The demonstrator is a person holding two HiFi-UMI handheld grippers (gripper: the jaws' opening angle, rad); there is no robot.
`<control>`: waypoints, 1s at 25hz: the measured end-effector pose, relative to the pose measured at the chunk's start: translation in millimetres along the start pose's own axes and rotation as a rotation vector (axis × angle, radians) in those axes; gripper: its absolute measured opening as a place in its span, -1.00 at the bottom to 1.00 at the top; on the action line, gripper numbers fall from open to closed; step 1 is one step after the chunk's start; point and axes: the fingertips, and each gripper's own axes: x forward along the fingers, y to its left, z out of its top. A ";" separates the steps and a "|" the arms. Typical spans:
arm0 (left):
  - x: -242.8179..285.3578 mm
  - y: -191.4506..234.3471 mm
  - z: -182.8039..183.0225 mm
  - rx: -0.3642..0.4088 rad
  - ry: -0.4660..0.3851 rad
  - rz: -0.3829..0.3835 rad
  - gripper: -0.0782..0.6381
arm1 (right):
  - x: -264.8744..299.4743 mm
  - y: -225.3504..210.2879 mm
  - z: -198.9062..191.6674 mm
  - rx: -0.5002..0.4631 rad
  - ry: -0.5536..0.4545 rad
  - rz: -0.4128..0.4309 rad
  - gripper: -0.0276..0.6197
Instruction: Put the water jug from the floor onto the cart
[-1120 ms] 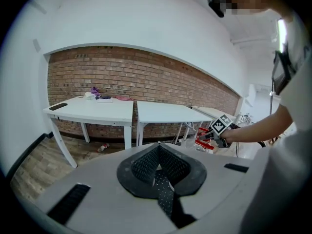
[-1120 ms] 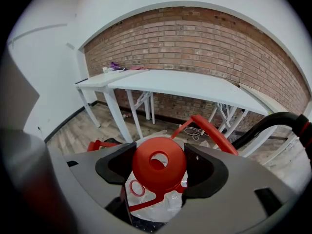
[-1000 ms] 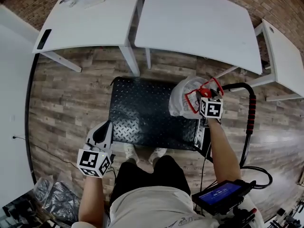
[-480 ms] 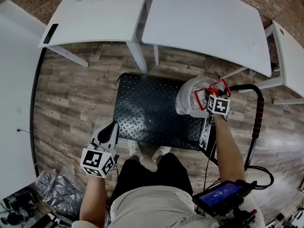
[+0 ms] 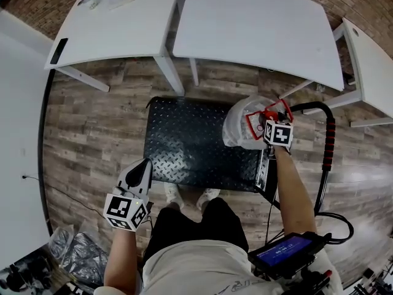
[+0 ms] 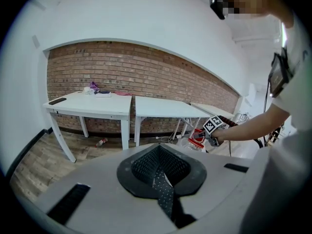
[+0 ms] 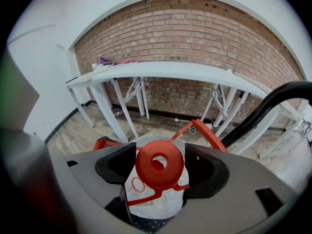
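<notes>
The water jug [image 5: 239, 128] is a clear one with a red cap [image 7: 146, 173] and a red carrying loop [image 7: 215, 139]. It stands upright at the right end of the cart [image 5: 184, 141], on the side away from me, with the cart's black studded deck showing under it. I cannot tell whether its base is fully down on the deck.

My right claw [image 5: 264, 119] comes down on it from above. The jaws stand wide, one on each side of the cap, and both press against its rim, so I have the jug by the cap. The loop sticks out past the jaws on the far side.

Just right of the jug rises the cart's push handle [image 5: 329, 145], a black tube with red grips.

My left claw [image 5: 143, 166] hangs near my left knee, over the wooden floor [image 5: 92, 134] at the near left corner of the cart, well apart from the jug. Its jaws are pressed together with nothing between them.

Beyond the cart stand white tables [image 5: 258, 23], with a brick wall [image 7: 195, 33] behind them.
</notes>
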 end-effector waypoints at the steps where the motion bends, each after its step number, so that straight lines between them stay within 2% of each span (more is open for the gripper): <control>1: 0.6 -1.3 0.1 0.002 0.000 -0.007 -0.78 | -6.7 0.7 4.0 -0.003 -0.017 0.001 0.05; 6: 3.7 -4.2 3.5 -0.001 -0.018 -0.052 -0.78 | -72.1 22.2 22.3 0.037 -0.160 0.007 0.05; 10: 8.9 -11.1 10.0 0.013 -0.042 -0.134 -0.78 | -152.5 63.2 16.9 0.089 -0.311 0.012 0.05; 15: 9.4 -13.3 21.8 0.054 -0.066 -0.246 -0.78 | -227.3 115.1 2.9 0.156 -0.395 0.047 0.03; 18: 4.8 -12.8 25.9 0.085 -0.077 -0.318 -0.78 | -267.1 134.8 1.8 0.162 -0.448 -0.008 -0.07; 22: -11.0 -7.6 20.1 0.110 -0.060 -0.374 -0.78 | -313.8 167.5 5.5 0.146 -0.514 -0.088 -0.22; 25: -21.6 -14.9 14.6 0.144 -0.047 -0.466 -0.78 | -350.3 186.3 3.1 0.159 -0.564 -0.172 -0.39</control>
